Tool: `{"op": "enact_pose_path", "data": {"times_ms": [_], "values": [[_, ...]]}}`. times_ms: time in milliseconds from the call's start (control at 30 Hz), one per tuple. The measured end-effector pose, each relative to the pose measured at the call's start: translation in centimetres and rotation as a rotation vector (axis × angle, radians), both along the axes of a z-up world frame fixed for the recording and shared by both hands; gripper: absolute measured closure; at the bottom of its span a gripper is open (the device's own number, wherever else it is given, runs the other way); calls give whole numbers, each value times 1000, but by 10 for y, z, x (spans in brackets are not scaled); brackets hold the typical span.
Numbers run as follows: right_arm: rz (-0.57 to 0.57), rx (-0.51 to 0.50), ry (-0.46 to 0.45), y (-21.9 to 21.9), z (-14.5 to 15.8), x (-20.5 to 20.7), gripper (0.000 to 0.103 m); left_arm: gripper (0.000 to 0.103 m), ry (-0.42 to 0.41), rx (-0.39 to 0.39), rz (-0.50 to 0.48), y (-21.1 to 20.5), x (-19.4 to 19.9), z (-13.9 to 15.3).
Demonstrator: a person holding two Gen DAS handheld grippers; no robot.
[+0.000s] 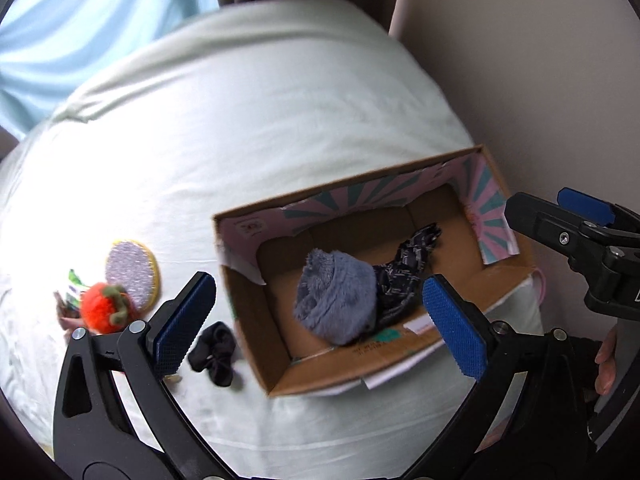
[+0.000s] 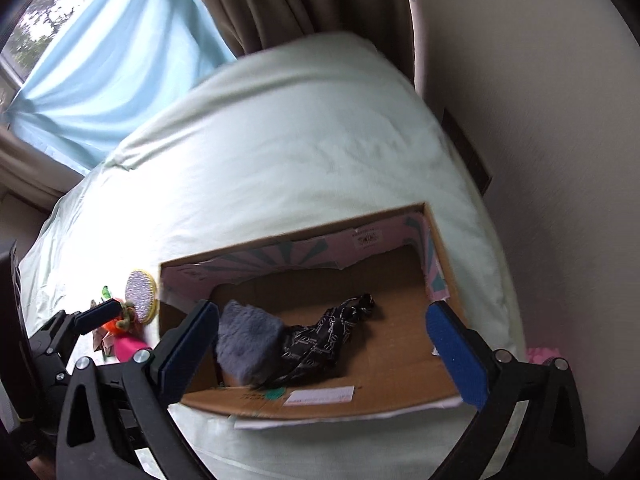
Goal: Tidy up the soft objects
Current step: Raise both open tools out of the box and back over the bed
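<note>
Cardboard box (image 1: 248,320) on bed (image 1: 240,120), toward wall side. In box: fluffy cloth (image 1: 336,296) at near-left, patterned scarf (image 1: 404,276) touching its right side, trailing toward far wall. Left of box on bed: scrunchie (image 1: 212,350) just beside it; farther left, round pad (image 1: 134,274), pompom toy (image 1: 105,306) touching pad's near edge. Curtains (image 2: 120,60) behind bed.

A bed (image 1: 248,120) under a pale mint sheet carries an open cardboard box (image 1: 452,312). Just left of the box lies a black scrunchie (image 1: 212,350); further left sit a sparkly round pad (image 1: 132,274) and an orange plush toy (image 1: 105,307), perhaps on some crumpled wrappers
</note>
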State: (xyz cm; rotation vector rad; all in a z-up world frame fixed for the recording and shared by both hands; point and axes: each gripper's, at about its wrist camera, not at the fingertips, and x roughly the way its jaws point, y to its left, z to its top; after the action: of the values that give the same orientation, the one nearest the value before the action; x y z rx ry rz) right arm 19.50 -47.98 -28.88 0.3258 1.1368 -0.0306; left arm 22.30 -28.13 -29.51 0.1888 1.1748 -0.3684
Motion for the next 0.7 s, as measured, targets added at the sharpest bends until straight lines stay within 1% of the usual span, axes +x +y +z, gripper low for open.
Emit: {"op": "enact_pose_path", "data": {"times_ms": [167,267,333,433,567,633,700], "values": [[24,-24,-85,17,51,-25,0,0,-87,-39,23,23,-25,49],[46,-26,-109,31,83,-38,0,0,-141,-66,65,48,-43,85],[68,-36,-141,42,104,-48,0,0,-174,-84,102,68,-57,106],[110,-66,-199,66,135,-65,0,0,-234,-68,158,98,-77,134],[145,-65,-278,93,162,-86,0,0,-302,-60,229,140,-105,165],[168,-44,-311,108,171,-98,0,0,-332,-67,263,163,-117,175],[182,-49,-337,124,178,-109,0,0,-361,-69,295,185,-130,184]]}}
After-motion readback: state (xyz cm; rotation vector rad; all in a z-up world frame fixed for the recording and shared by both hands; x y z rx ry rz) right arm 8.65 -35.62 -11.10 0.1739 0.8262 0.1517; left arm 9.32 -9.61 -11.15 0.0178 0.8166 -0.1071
